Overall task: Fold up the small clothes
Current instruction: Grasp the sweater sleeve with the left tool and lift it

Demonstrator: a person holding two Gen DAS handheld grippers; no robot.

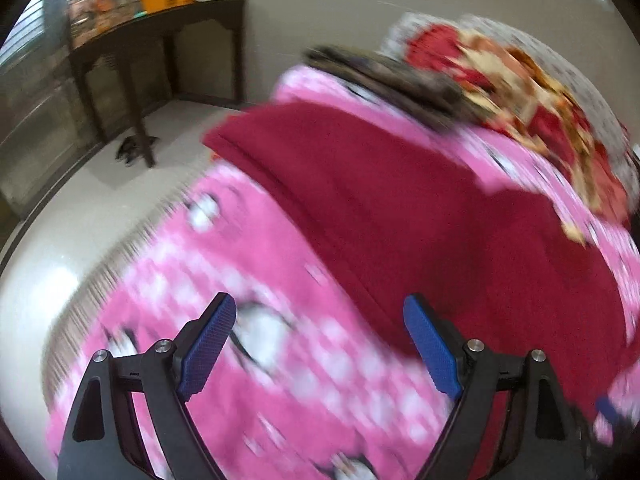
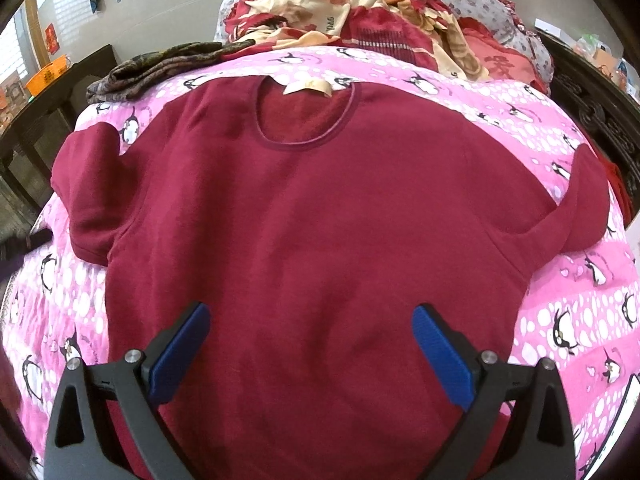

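Shirt [image 2: 320, 220]: flat, face-up on the pink bed [image 2: 560, 280], unfolded.
Left gripper [image 1: 320, 344]: jaws apart, empty.
Right gripper [image 2: 312, 352]: jaws apart, empty, above hem.
Risk: jaws could pinch the bedcover along with the shirt.

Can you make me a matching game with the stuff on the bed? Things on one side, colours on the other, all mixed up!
Things:
1. shirt
2. blanket
3. neck label
4. gripper pads

Colours:
A. blue
B. pink with penguins
C. dark red
D. cream

Right pairs: 1-C, 2-B, 3-D, 4-A
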